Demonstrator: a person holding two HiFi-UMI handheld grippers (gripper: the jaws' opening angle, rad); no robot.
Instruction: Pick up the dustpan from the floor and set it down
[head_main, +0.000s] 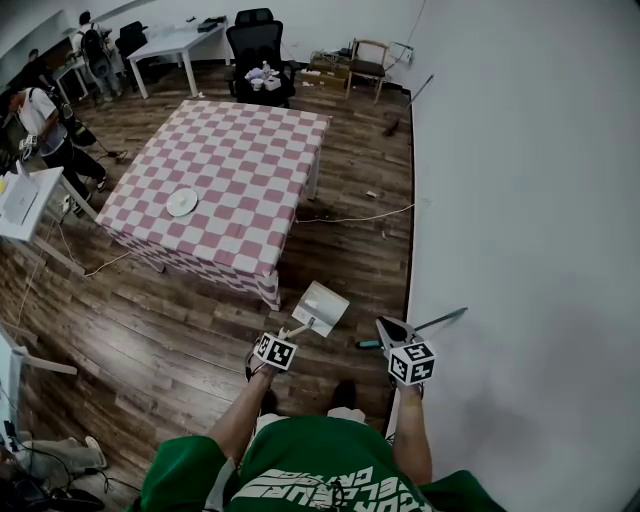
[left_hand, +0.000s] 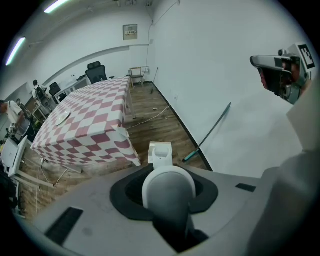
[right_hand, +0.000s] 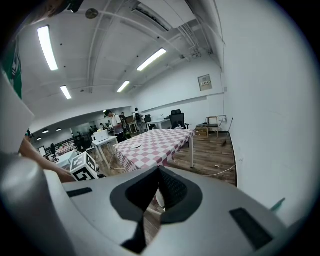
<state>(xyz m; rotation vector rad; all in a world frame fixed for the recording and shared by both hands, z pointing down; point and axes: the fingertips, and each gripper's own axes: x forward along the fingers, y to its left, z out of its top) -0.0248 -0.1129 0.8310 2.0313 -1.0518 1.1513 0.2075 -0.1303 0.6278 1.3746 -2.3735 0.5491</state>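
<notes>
Pink-and-white checked cloth covers the surface (head_main: 230, 170) at the left of the head view, with a small white round plate (head_main: 182, 202) lying on it (neither belongs to the job). Just right of the cloth's near corner, over the dark wooden plank floor (head_main: 180, 330), the left tongs (head_main: 287, 336) are clenched on the pale rounded handle (left_hand: 168, 187) of the white plastic dustpan (head_main: 322, 306). Its flat scoop points away from the person, toward the corner of the surface. The pan is therefore already picked up, and the step in hand looks like the setting-down: the tongs point steeply down and the scoop sits low, near the boards. The next move would call for easing the pan flat onto the floor, then loosening the grip so the handle slips free without tipping the scoop. Further right, the right tongs (head_main: 395, 330) are closed on nothing, their dark pads meeting at the tips, and take no part. Beside them a long thin dark pole with a teal end (head_main: 440, 320) leans on the white wall (head_main: 520, 200).

Whether the scoop touches the floor yet cannot be told from any view. The handle fills the middle of the left gripper view and hides that gripper's own pads. In the head view the pole's lower part is partly covered by the right tongs.
</notes>
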